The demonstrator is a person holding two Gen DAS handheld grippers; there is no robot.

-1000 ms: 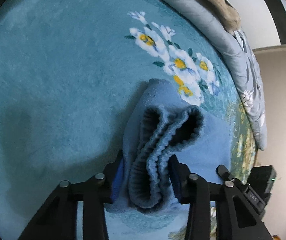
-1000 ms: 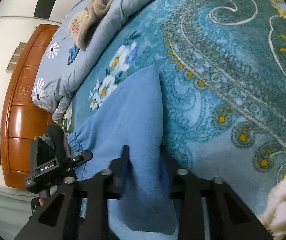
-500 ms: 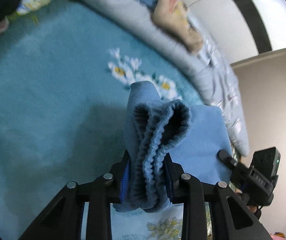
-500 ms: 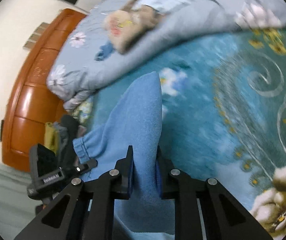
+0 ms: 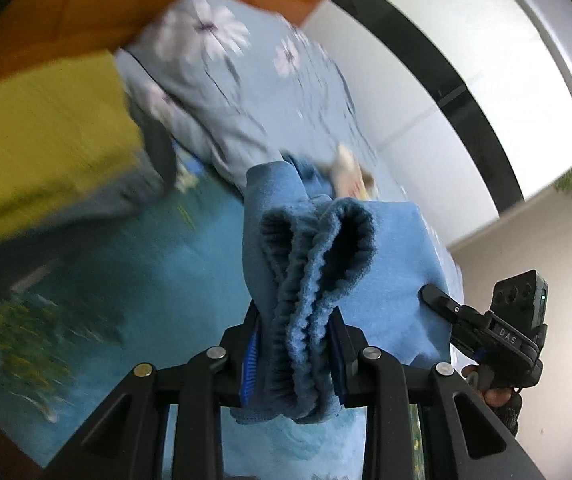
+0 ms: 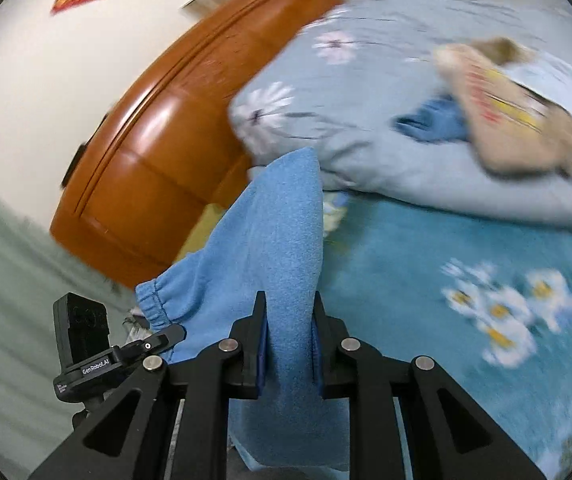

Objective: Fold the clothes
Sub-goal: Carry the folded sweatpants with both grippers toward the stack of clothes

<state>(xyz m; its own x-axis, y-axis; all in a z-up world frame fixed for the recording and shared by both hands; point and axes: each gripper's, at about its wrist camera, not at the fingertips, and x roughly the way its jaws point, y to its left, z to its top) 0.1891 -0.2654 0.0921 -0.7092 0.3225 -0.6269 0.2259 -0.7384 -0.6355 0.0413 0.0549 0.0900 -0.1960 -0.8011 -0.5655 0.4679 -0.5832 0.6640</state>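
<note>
Above the blanket (image 6: 426, 264) | both grippers — left gripper (image 5: 295, 344), right gripper (image 6: 288, 340) — clamp blue garment (image 6: 274, 240) | long axis stretched between them

Motion blurs the yellow cloth (image 5: 42, 136) and the tan cushion's (image 6: 514, 120) print.

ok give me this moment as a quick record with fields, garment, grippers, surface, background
garment: blue fleece garment, held up between both grippers
left gripper: shut on its ribbed elastic band
right gripper: shut on a plain fold
surface: teal floral blanket
background: grey flowered quilt, wooden headboard
</note>
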